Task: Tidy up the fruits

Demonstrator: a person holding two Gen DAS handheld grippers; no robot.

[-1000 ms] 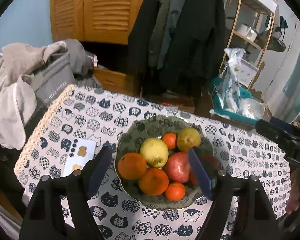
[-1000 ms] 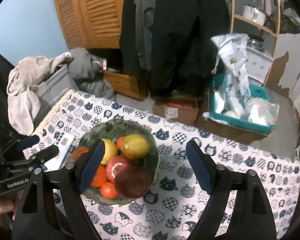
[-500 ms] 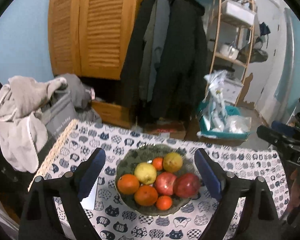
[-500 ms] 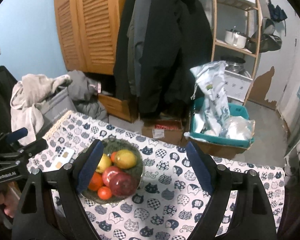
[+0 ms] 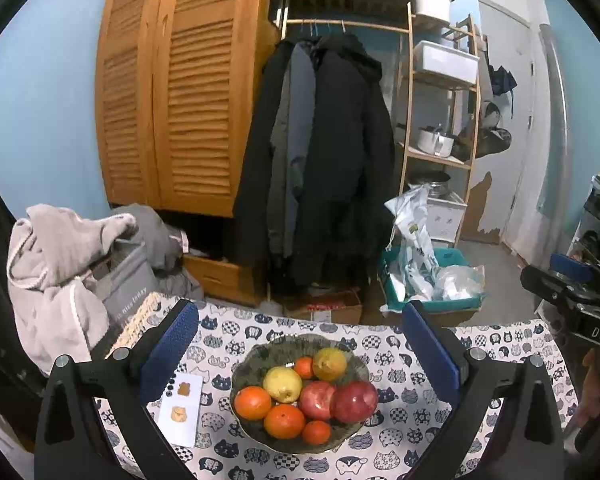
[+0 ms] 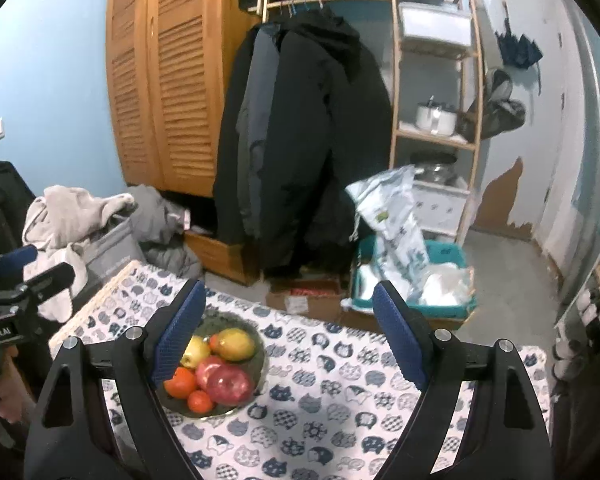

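Observation:
A dark green bowl (image 5: 260,354) stands on the cat-print tablecloth (image 5: 404,452), full of fruit: oranges (image 5: 252,402), a yellow lemon (image 5: 282,384), a pear (image 5: 329,364) and red apples (image 5: 354,401). My left gripper (image 5: 299,356) is open and empty, held well above and in front of the bowl. My right gripper (image 6: 288,338) is open and empty, high over the table with the bowl (image 6: 256,348) at its lower left. The right gripper also shows at the right edge of the left wrist view (image 5: 572,292).
A white phone (image 5: 180,414) lies left of the bowl. A clothes pile (image 5: 68,264) sits beyond the table's left edge. Behind stand a wooden wardrobe (image 5: 172,100), hanging coats (image 5: 324,160), a shelf rack (image 5: 440,120) and a teal crate with bags (image 5: 428,280).
Both grippers have pulled back and up from the bowl, so the bowl looks smaller and more of the room shows. Both stay open and empty.

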